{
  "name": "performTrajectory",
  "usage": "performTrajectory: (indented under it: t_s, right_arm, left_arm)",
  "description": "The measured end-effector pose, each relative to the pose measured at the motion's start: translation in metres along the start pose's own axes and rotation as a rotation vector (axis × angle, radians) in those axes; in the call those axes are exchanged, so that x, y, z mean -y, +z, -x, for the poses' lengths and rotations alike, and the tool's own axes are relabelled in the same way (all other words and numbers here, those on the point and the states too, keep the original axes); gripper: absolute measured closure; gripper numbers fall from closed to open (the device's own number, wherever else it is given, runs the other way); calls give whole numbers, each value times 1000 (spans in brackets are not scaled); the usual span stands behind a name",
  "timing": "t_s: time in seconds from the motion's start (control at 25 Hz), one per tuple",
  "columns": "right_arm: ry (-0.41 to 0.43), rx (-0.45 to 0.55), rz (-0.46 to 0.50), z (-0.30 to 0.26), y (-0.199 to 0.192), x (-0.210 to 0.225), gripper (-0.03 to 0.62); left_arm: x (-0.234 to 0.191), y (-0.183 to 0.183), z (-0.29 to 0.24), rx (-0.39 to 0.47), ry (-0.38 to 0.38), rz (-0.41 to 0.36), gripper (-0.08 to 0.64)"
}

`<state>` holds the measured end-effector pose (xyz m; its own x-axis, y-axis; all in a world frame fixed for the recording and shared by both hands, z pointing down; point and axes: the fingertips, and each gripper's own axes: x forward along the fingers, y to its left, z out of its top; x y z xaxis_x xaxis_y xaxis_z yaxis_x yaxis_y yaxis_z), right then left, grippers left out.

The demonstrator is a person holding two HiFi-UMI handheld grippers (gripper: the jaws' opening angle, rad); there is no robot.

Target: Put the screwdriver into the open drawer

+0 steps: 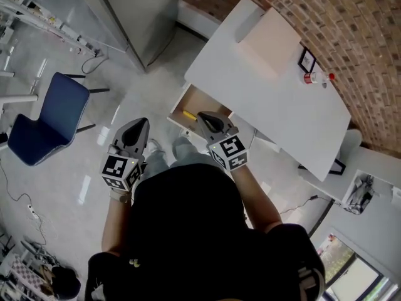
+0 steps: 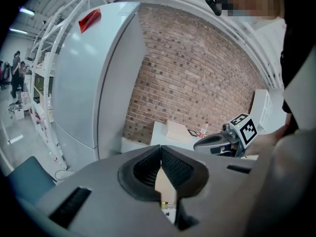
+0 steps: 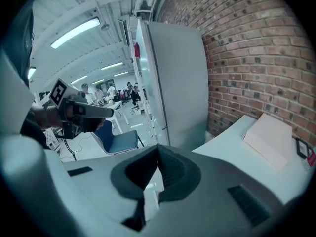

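Brickwork (image 1: pixel 351 24) is filling the far side of the head view, and a tall grey cabinet (image 1: pixel 144 17) is standing at its end. The cabinet is carrying a red tag (image 2: pixel 90 19) near the top, its print too small to read.

A white table (image 1: pixel 276 105) is sitting against the brick. A blue chair (image 1: pixel 47 121) is standing on the pale floor (image 1: pixel 81 187), well apart from the table.

The person, in a dark top (image 1: pixel 188 231), is leaning over the table's near edge. An open drawer (image 1: pixel 207 102) with a wooden inside is jutting out from under that edge.

A flat tan box (image 1: pixel 270 39) is lying on the table top. A small black-framed picture (image 1: pixel 307 60) and a clear bottle with a red cap (image 1: pixel 316 78) are lying beside it, nearer the wall.

The right gripper (image 1: pixel 205 117) is hovering over the drawer and covering part of its inside. Its jaws are pressing together with nothing between them. The left gripper (image 1: pixel 139 125) is hanging over the floor, left of the drawer. It is clenched too, its ribbed pads (image 2: pixel 173 168) meeting at the tips on nothing.

Each gripper is carrying a cube of black-and-white square markers (image 1: pixel 230 150), with no words on them.

The screwdriver (image 1: pixel 188 114), yellow-handled, is lying inside the drawer, just left of the right gripper's tips.
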<state>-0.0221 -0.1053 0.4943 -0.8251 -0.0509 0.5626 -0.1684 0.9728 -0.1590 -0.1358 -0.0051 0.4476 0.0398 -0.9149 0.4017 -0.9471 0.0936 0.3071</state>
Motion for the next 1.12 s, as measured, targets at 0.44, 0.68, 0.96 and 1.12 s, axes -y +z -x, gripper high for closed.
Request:
performTrajectory:
  t_s: [0.44,0.68,0.96,1.12]
  right_arm:
    - [-76,223,36,58,84,-10,583]
    - [-120,330,50,85,117,-19,583]
    - [-166,395,53,104,131,-21,583]
    - [-175,413,52,112,135,-24,583]
  left_arm:
    - [21,83,16,136,-80,-110,555]
    - [29,119,24,190,-123,-151,555]
    - [41,135,29,232,-154,-171,555]
    - [46,137,29,234,-175,-182,555]
